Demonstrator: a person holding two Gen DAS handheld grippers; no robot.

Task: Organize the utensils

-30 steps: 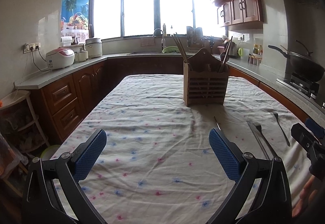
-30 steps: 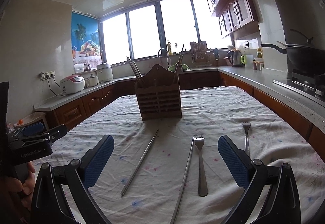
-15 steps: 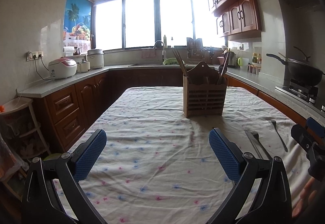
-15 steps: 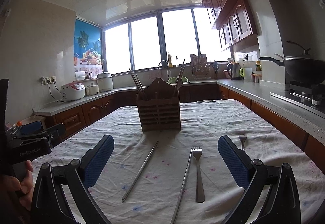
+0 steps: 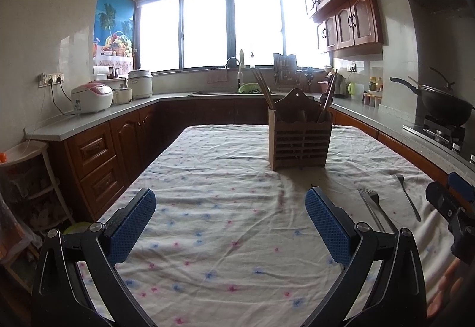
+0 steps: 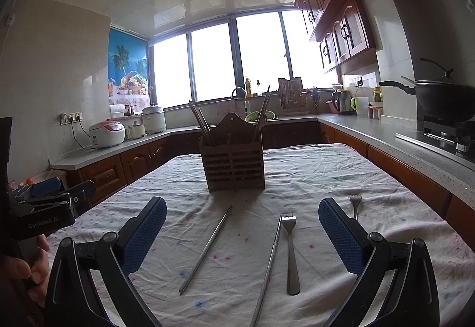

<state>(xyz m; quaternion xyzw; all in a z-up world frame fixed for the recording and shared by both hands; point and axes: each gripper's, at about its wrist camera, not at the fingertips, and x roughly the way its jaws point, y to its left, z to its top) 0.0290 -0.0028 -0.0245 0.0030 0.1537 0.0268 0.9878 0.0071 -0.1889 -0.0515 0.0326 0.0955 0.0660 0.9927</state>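
Note:
A slatted wooden utensil holder (image 6: 233, 166) (image 5: 299, 143) stands mid-table with chopsticks and a spoon in it. On the cloth in front of it lie two metal chopsticks (image 6: 207, 249) (image 6: 268, 267), a fork (image 6: 290, 252) between my right gripper's fingers' line of sight, and a second fork (image 6: 354, 204) partly hidden behind the right finger. My right gripper (image 6: 242, 235) is open and empty, low over these. My left gripper (image 5: 230, 226) is open and empty over bare cloth, left of the forks (image 5: 371, 208) (image 5: 406, 196).
The table (image 5: 222, 166) wears a white flowered cloth. Counters ring the room: rice cookers (image 5: 92, 97) at left, a sink (image 5: 234, 89) under the window, a wok on a stove (image 5: 442, 103) at right. A hand holds the other gripper at each view's edge.
Both views have tilted upward and sunk closer to the table; the holder sits lower in frame and more ceiling shows. Nothing on the table moved.

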